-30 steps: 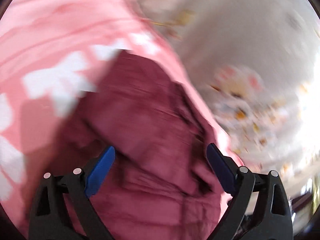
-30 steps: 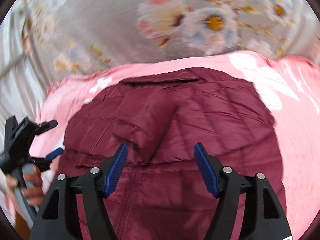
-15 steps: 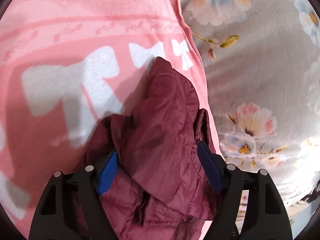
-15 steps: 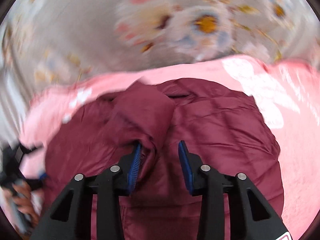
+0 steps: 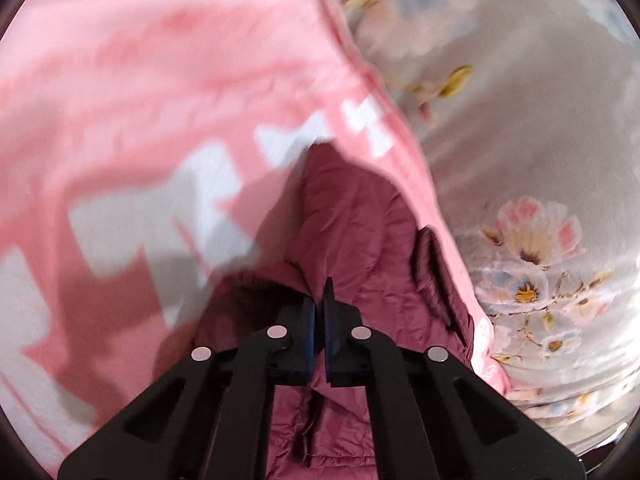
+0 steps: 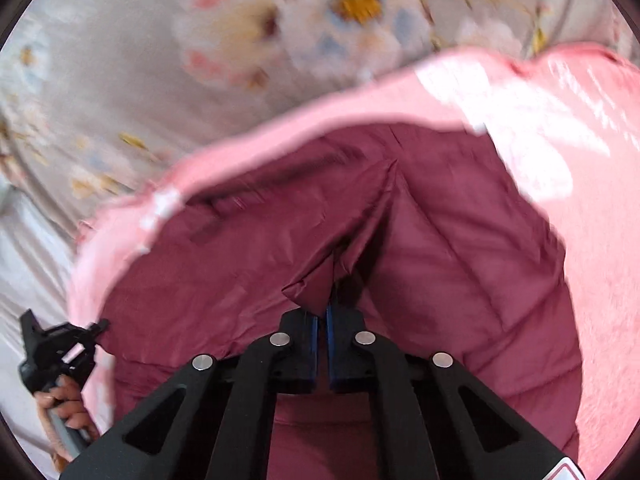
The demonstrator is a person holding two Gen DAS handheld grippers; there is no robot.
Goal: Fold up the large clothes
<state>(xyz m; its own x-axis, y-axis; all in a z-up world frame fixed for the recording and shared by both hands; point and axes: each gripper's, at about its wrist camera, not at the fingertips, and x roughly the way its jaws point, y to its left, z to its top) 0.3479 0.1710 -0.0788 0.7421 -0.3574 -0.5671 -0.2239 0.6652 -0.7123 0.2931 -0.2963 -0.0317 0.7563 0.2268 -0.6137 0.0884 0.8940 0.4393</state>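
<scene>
A maroon quilted jacket lies on a pink blanket. My right gripper is shut on a pinched-up fold of the jacket near its middle. In the left wrist view, my left gripper is shut on a fold of the same jacket near its edge. The left gripper also shows in the right wrist view at the jacket's left edge, held by a hand.
The pink blanket with white bow prints covers a grey floral bedsheet, which also shows in the right wrist view. The blanket's edge runs close to the jacket.
Both grippers have closed from wide open onto folds of the jacket. The fabric now rises in a pinch at each gripper.
</scene>
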